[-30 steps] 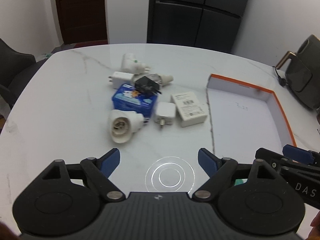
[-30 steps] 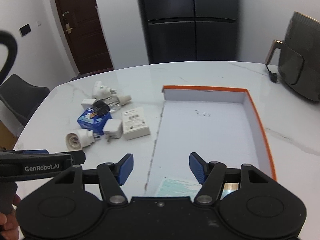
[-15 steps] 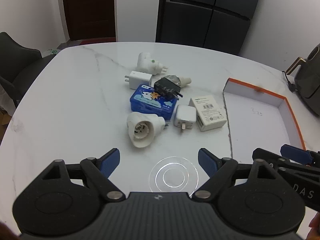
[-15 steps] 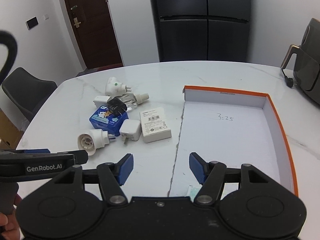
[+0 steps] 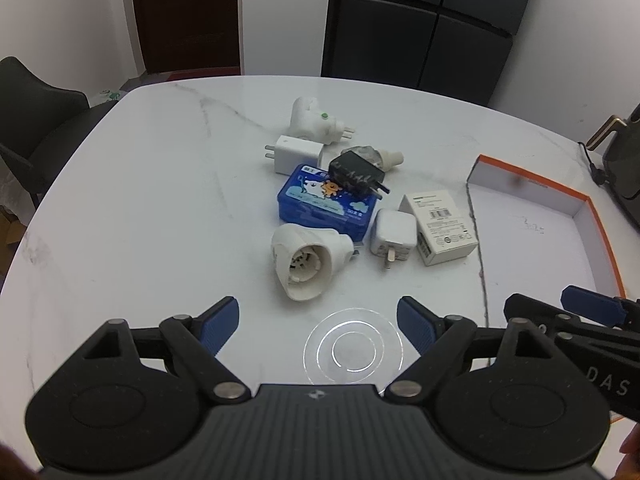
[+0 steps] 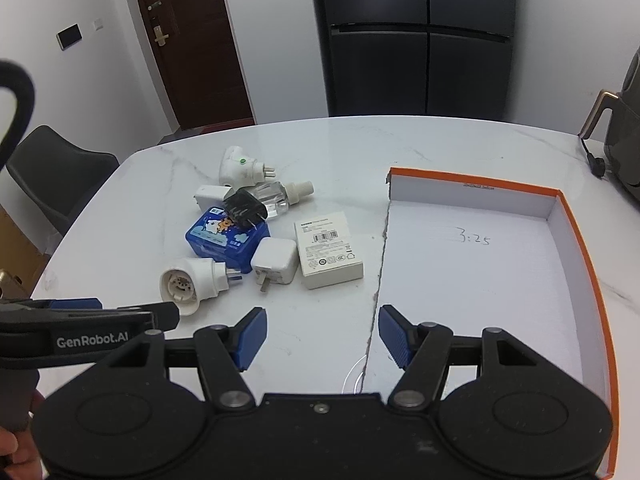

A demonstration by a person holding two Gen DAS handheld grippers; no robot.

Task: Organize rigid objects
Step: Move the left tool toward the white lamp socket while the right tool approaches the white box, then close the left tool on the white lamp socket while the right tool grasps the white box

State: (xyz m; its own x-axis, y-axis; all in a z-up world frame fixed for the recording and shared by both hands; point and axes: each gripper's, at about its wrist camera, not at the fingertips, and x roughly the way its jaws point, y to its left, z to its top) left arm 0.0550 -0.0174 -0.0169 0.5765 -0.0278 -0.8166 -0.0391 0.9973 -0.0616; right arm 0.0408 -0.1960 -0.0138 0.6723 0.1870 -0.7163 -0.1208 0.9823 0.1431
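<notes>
A cluster of small objects lies mid-table: a white lamp-socket adapter (image 5: 308, 258) (image 6: 192, 282), a blue tin (image 5: 326, 206) (image 6: 226, 238) with a black charger (image 5: 356, 176) (image 6: 244, 210) on it, a small white plug cube (image 5: 392, 236) (image 6: 276, 264), a white labelled box (image 5: 442, 228) (image 6: 328, 248), a white charger (image 5: 294, 152), a white plug with a green dot (image 5: 314, 120) (image 6: 240, 166) and a clear bottle (image 6: 280, 198). My left gripper (image 5: 318, 320) is open and empty, just short of the socket adapter. My right gripper (image 6: 320, 334) is open and empty over the tray's left edge.
A shallow white tray with an orange rim (image 6: 580, 240) (image 5: 596, 216) lies on the right of the white marble table (image 5: 160, 200), with "3:25" written inside. Dark chairs stand at the left (image 5: 36, 108) and the far right. A black cabinet stands behind.
Both grippers have shifted left across the table and drawn back, so the object cluster sits more central in both views. Both stay open and empty.
</notes>
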